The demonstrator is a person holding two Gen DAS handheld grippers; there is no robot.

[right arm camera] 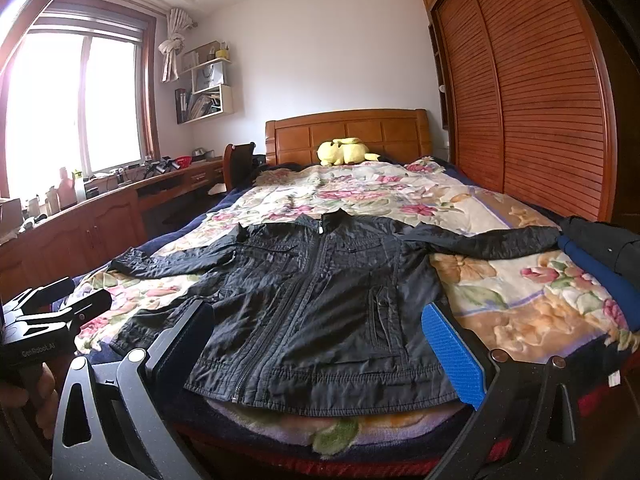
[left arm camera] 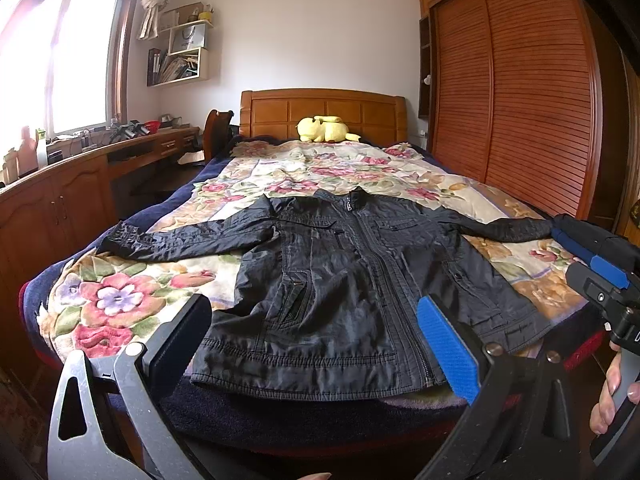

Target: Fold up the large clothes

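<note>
The left claw (left arm camera: 316, 344), low in frame, gapes wide and empty. The jacket (left arm camera: 344, 280) lies centre frame, zipped, sleeves spread flat on the bed (left arm camera: 120, 296), likely readied for folding. The right claw (right arm camera: 320, 352) also hangs wide, holding nothing. Only its view shows dark clothes (right arm camera: 600, 248) at right.

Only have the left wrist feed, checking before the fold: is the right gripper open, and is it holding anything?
Observer: The right gripper is wide open and empty; the black jacket hem shows between its fingers, ungripped.
Operator: What's past the sleeve cuff on that side?
Observer: A dark folded garment lying on a blue one at the floral blanket edge; the cuff reaches them.
</note>
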